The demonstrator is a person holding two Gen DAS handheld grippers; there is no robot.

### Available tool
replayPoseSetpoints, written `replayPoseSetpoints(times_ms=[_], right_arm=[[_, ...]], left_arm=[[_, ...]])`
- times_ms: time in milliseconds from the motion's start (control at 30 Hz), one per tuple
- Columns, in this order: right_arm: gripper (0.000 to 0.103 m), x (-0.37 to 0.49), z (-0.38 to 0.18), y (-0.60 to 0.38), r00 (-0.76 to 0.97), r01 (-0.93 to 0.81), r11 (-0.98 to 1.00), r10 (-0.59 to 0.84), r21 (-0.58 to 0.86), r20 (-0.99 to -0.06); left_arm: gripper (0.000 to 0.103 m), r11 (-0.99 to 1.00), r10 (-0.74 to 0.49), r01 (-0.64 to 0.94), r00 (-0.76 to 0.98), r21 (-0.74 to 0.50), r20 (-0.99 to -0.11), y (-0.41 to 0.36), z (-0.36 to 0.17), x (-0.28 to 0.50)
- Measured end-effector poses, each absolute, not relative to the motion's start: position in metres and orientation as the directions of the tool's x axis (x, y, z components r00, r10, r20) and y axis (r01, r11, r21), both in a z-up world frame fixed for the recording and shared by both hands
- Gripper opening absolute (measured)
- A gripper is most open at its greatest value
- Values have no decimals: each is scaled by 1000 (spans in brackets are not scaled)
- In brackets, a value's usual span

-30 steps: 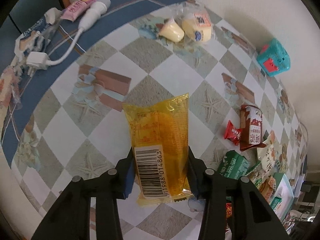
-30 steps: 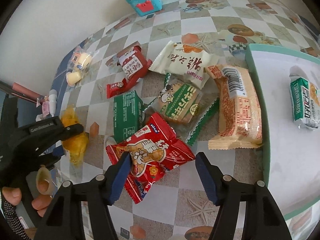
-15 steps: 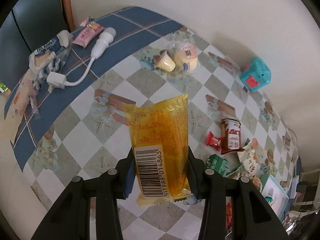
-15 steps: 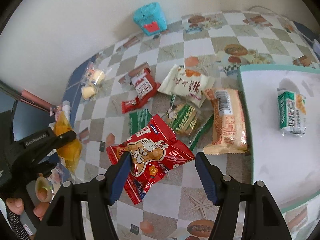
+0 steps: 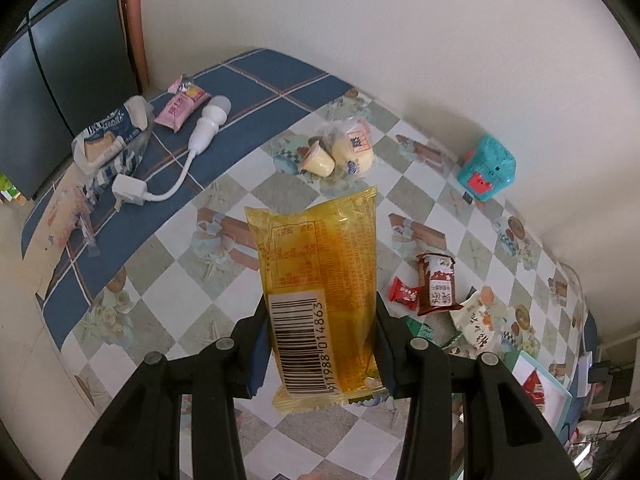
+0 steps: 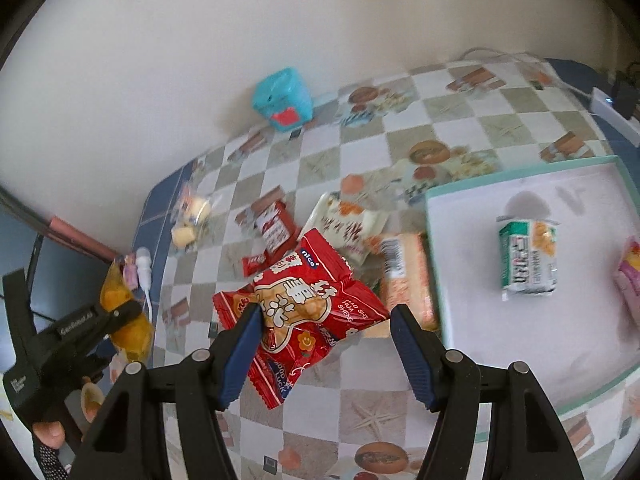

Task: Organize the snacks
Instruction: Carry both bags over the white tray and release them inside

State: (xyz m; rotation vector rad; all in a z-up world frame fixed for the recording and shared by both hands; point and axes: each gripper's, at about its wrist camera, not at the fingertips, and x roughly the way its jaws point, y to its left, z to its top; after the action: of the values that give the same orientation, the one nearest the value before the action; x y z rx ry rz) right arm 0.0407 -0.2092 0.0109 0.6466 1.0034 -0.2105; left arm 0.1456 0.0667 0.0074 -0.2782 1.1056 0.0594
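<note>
My left gripper (image 5: 320, 344) is shut on a yellow snack packet (image 5: 320, 280) with a barcode and holds it well above the table. It also shows at the left of the right wrist view (image 6: 120, 312). My right gripper (image 6: 324, 344) is shut on a red peanut snack bag (image 6: 304, 308) and holds it above the table. A teal-rimmed white tray (image 6: 432, 240) lies to the right with a green packet (image 6: 528, 260) and a pink one (image 6: 630, 276) in it. Several snack packets (image 6: 348, 228) lie on the checked tablecloth left of the tray.
A teal toy box (image 5: 486, 168) stands by the wall. Jelly cups in a clear bag (image 5: 340, 152) lie at the back. A white charger with cable (image 5: 180, 160), a pink packet (image 5: 180, 104) and a blue-white bag (image 5: 108, 140) lie at the table's left end.
Both grippers have risen higher above the table with their packets. The right one has moved toward the tray, so more of the tray shows.
</note>
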Motion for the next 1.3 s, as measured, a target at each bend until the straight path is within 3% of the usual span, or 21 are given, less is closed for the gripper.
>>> replayPoseSetpoints(times_ms=[633,1300], right_arm=[[69,-7,32,-295,578,613,677,-32,408,-815],[69,-75,29,-390,514,797,483,-226,363,-828]], left_arm=[[46,981,-117,-75,501,-178,-857,15,36,124],[46,969,-199,225,464,-103,-863,-116,37,84]])
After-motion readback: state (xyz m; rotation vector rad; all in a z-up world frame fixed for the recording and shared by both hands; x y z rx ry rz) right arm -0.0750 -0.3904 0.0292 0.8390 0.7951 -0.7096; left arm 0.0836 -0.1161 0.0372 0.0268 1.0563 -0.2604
